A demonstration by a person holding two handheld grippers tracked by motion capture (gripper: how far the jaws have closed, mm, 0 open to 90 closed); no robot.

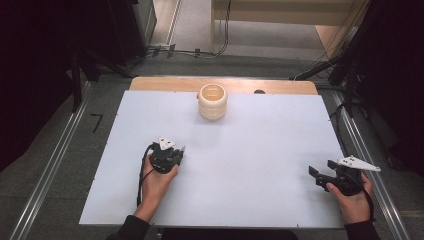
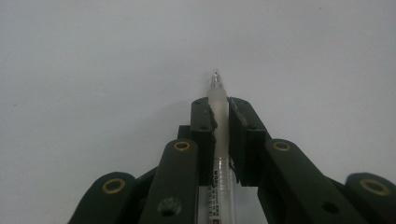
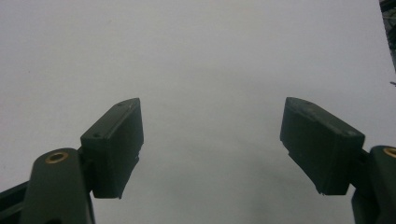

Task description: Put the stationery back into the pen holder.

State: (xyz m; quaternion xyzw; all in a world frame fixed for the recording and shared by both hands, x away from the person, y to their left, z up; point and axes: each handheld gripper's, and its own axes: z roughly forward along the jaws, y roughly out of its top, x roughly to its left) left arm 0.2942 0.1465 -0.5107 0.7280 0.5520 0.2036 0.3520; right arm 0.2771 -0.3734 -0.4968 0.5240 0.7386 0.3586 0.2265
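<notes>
Your left gripper [image 2: 218,109] clamps one translucent pen [image 2: 219,126] just above the white table [image 1: 250,150]; your right gripper [image 3: 210,140] gapes wide, holding nothing. One cream cup [image 1: 212,101] stands near the far edge.

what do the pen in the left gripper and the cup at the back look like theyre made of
Pen: likely plastic, with a frosted translucent front section and a clear barrel bearing a printed label; the tiny tip glints, perhaps metal. Cup: pale cream and matte with ring-like ridges around its wall, possibly wood or bamboo, though plastic can't be ruled out.
</notes>
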